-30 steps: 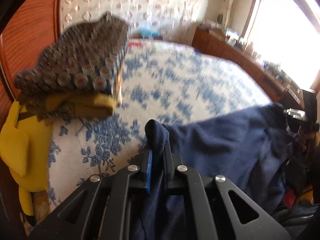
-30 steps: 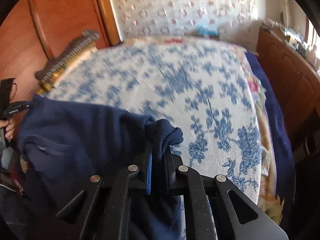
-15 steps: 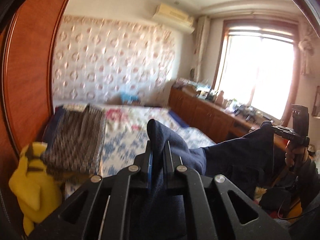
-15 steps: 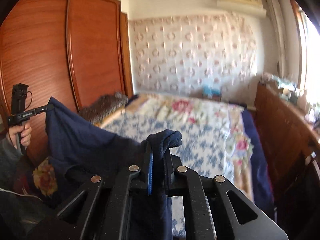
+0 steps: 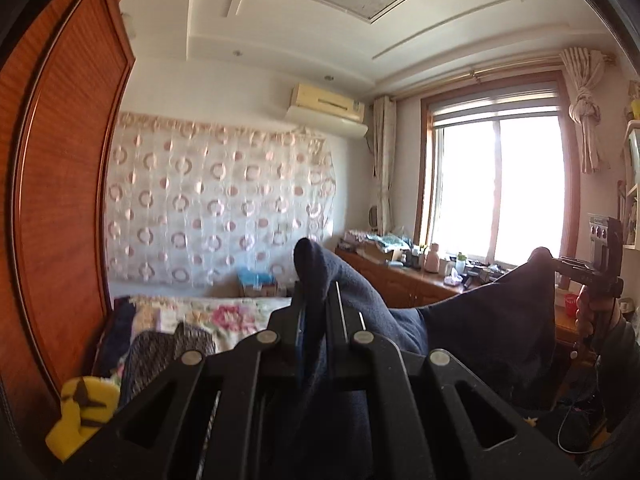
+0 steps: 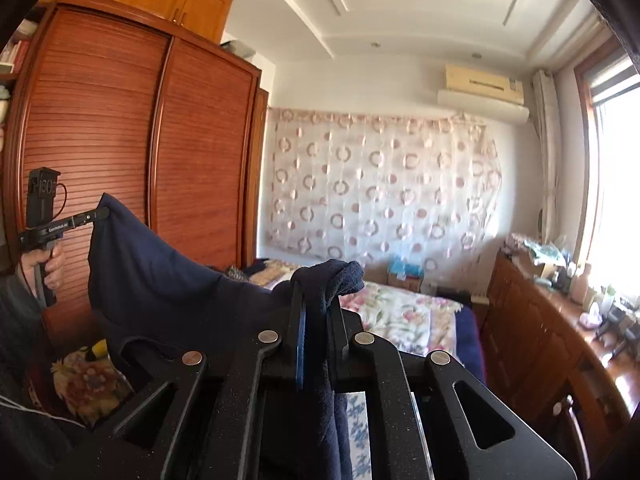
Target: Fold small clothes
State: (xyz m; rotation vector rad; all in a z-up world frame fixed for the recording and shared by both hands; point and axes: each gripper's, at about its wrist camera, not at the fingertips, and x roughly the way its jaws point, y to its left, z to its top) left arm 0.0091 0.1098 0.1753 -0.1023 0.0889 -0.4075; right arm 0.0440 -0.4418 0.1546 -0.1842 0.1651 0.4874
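Both grippers, left gripper and right gripper, clamped on navy garment, have lifted it off the bed, centre frame, for spreading.

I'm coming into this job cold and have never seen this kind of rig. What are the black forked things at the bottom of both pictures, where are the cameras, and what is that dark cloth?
There is no robot arm here. A person holds a two-finger gripper in each hand, and a wide-angle camera on each gripper looks forward along its fingers. The black forked shapes are the grippers' own frames.

In the left view, the left gripper is shut on a corner of a navy garment. In the right view, the right gripper is shut on another corner. Each camera also sees the other gripper off to the side, so the cloth hangs stretched between them, lifted above the bed.

On the bed lies a flowered cover, a folded grey patterned cloth and, near the wardrobe, a yellow soft toy.
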